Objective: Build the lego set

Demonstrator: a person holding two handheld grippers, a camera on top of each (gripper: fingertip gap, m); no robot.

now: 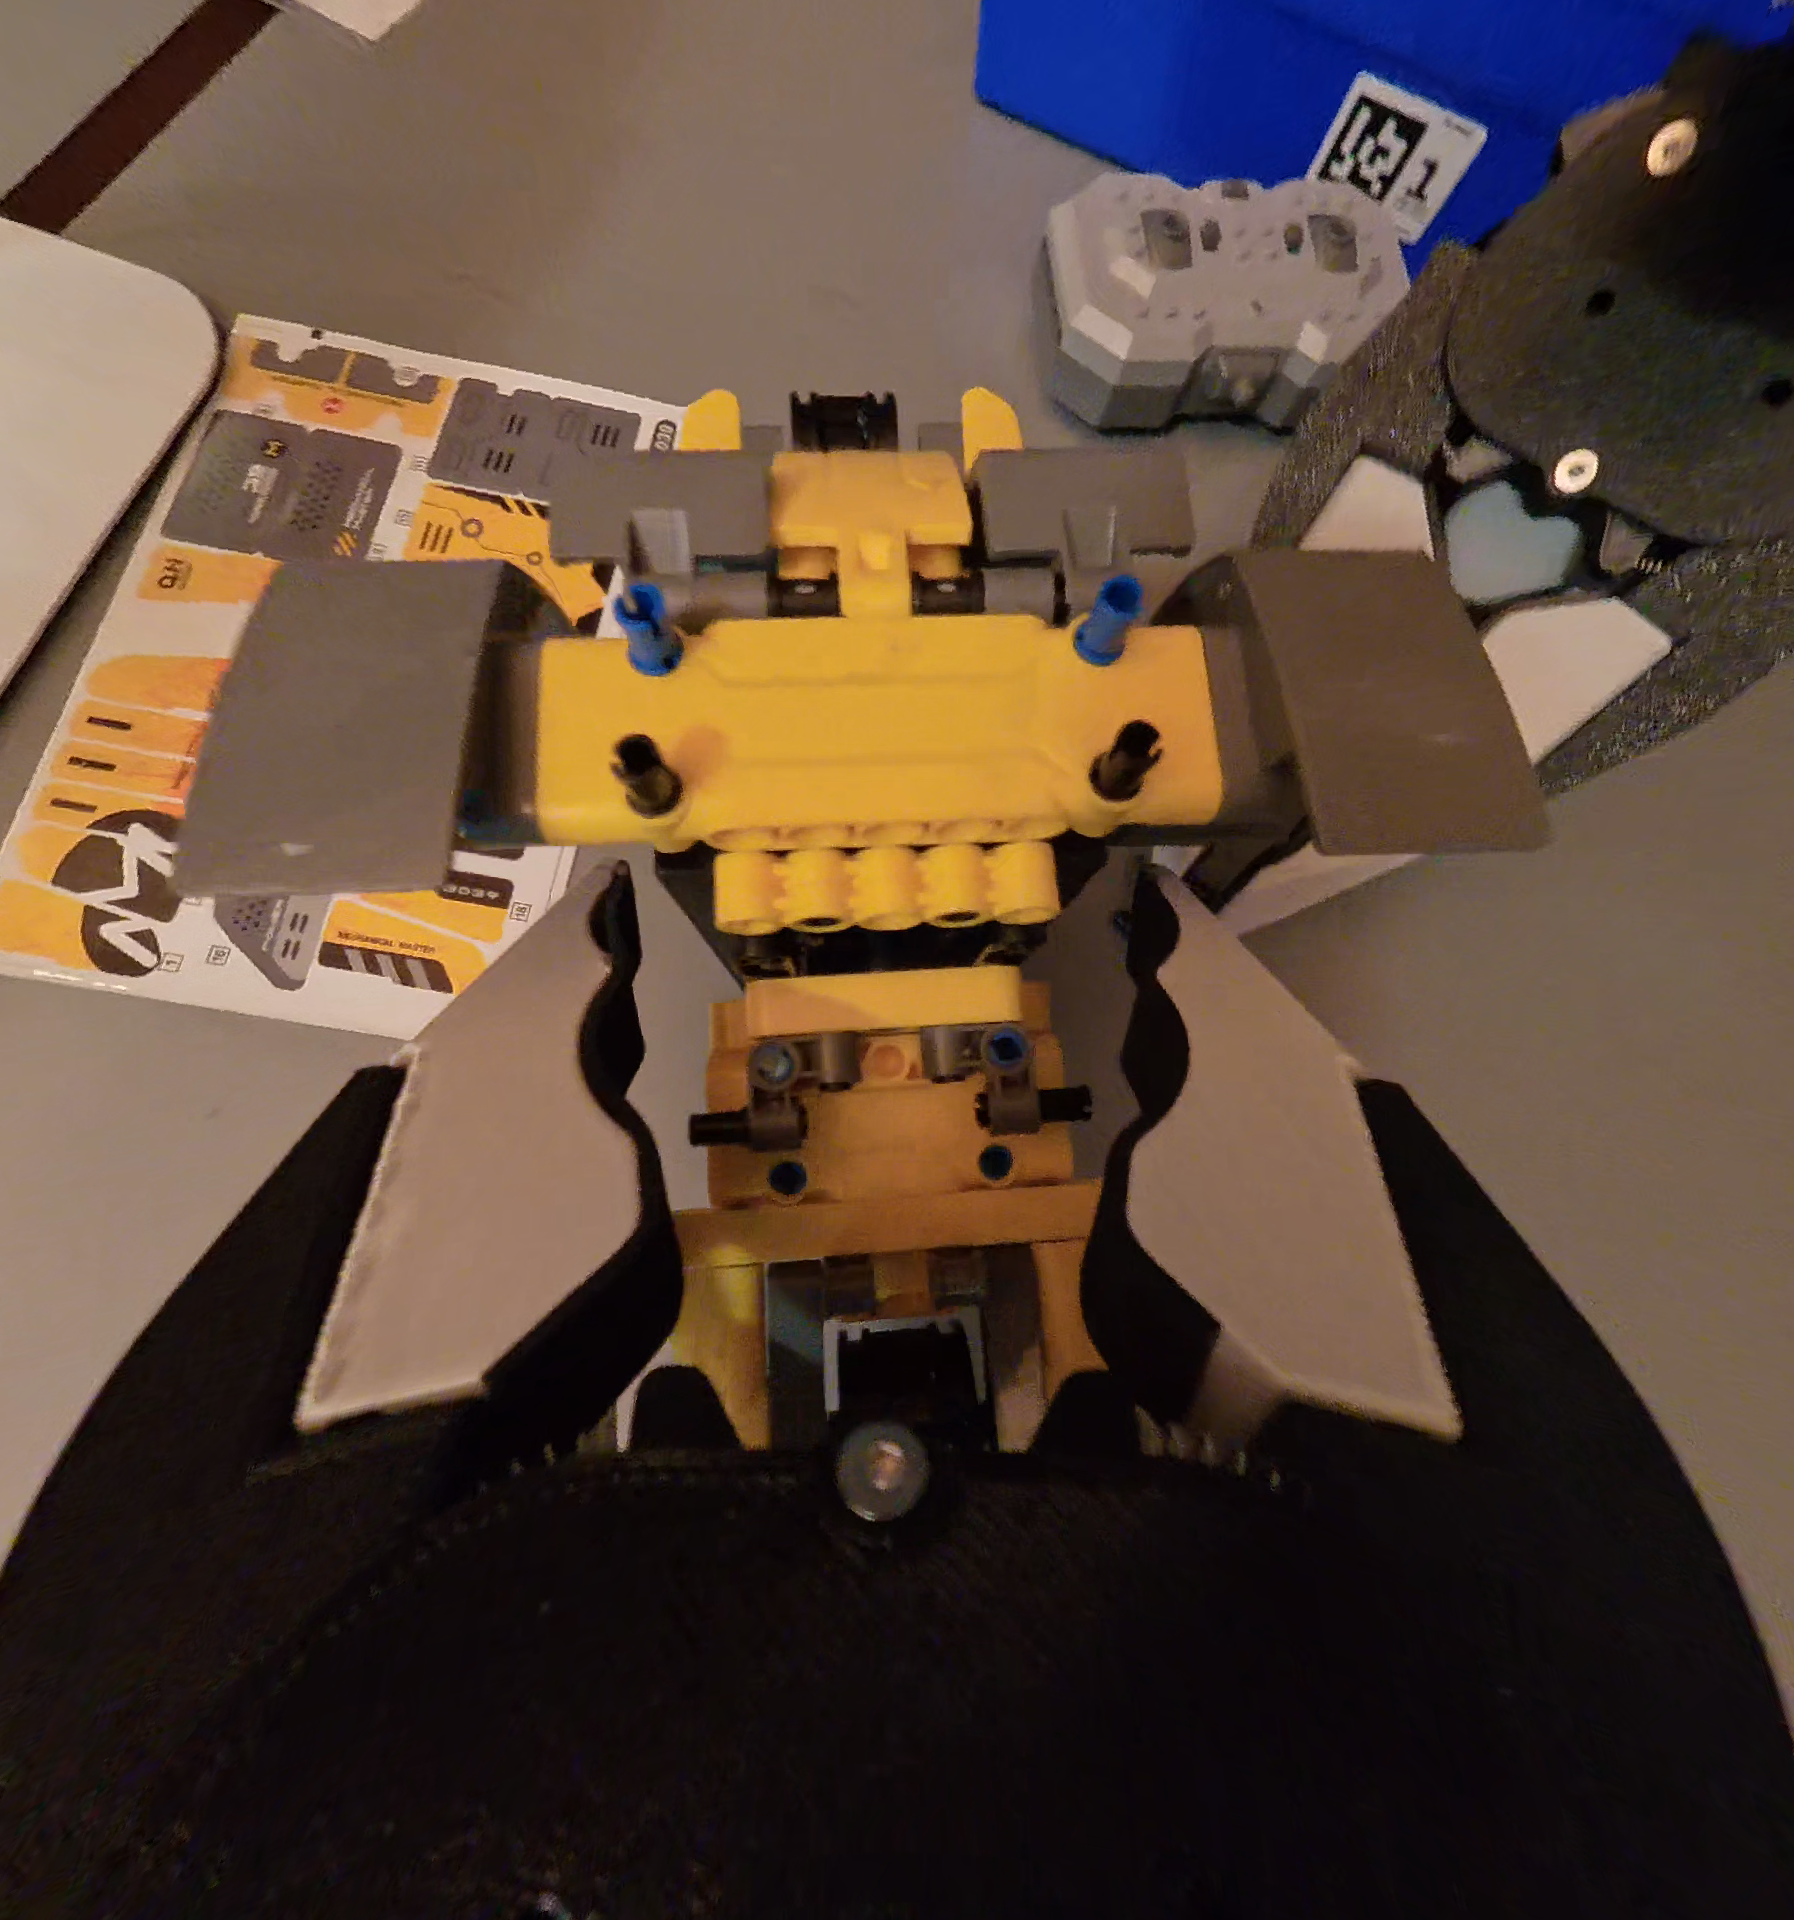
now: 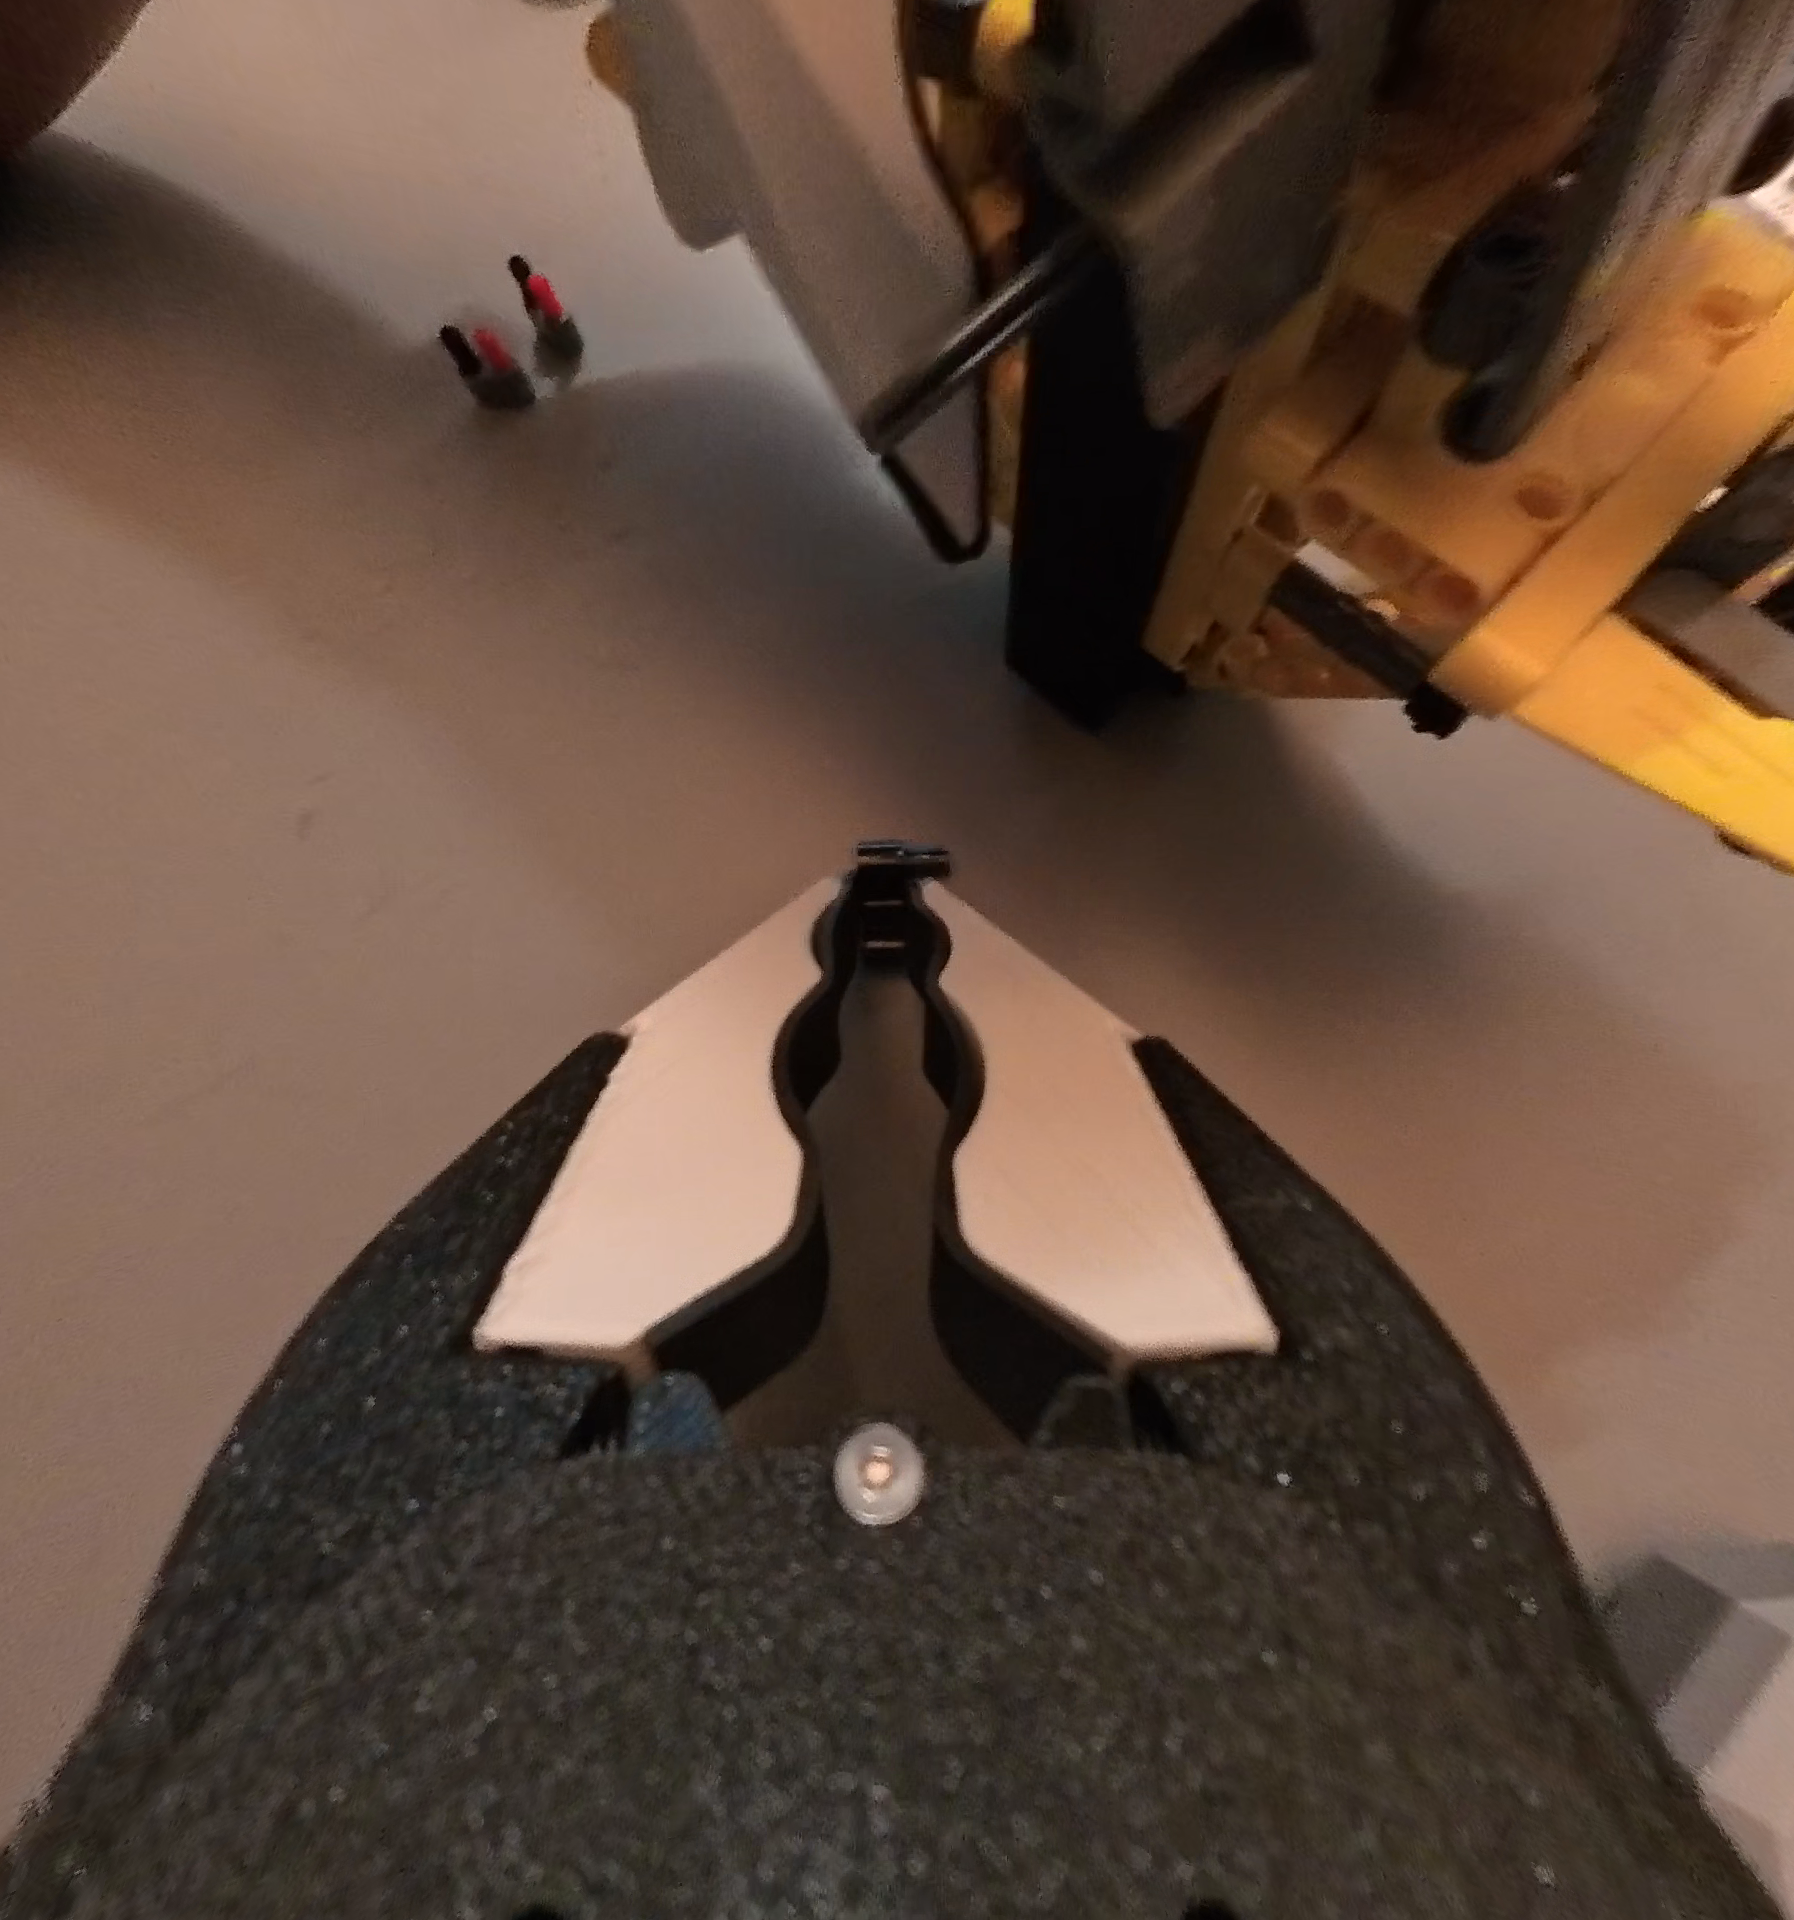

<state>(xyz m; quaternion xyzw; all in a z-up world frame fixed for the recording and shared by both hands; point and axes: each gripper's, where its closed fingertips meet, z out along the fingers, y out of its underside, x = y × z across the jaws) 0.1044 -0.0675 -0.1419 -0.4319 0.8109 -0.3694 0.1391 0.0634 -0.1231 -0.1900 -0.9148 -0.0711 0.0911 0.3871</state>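
My left gripper (image 1: 877, 925) is shut on a yellow, grey and black brick-built vehicle model (image 1: 872, 717). Its fingers (image 1: 519, 1174) clamp the model's narrow yellow and black middle. Two blue pins (image 1: 649, 623) and two black pins stick up from the wide yellow block. Grey panels stand out on both sides. My right gripper (image 2: 898, 883) is shut on a small black pin (image 2: 900, 857) just above the grey table. The model (image 2: 1392, 468) is above and to its right, apart from it. The right gripper's black body (image 1: 1651, 343) shows beside the model's right panel.
A sticker sheet (image 1: 249, 675) lies left of the model. A grey brick-built controller (image 1: 1215, 301) and a blue box (image 1: 1184, 73) with a black-and-white tag sit behind. A white tray edge (image 1: 41, 416) is at far left. Two small red-and-black pins (image 2: 508, 343) lie on the table. The grey brick-built controller (image 1: 1215, 301) sits 15 centimeters or so from the ends of my right fingers.
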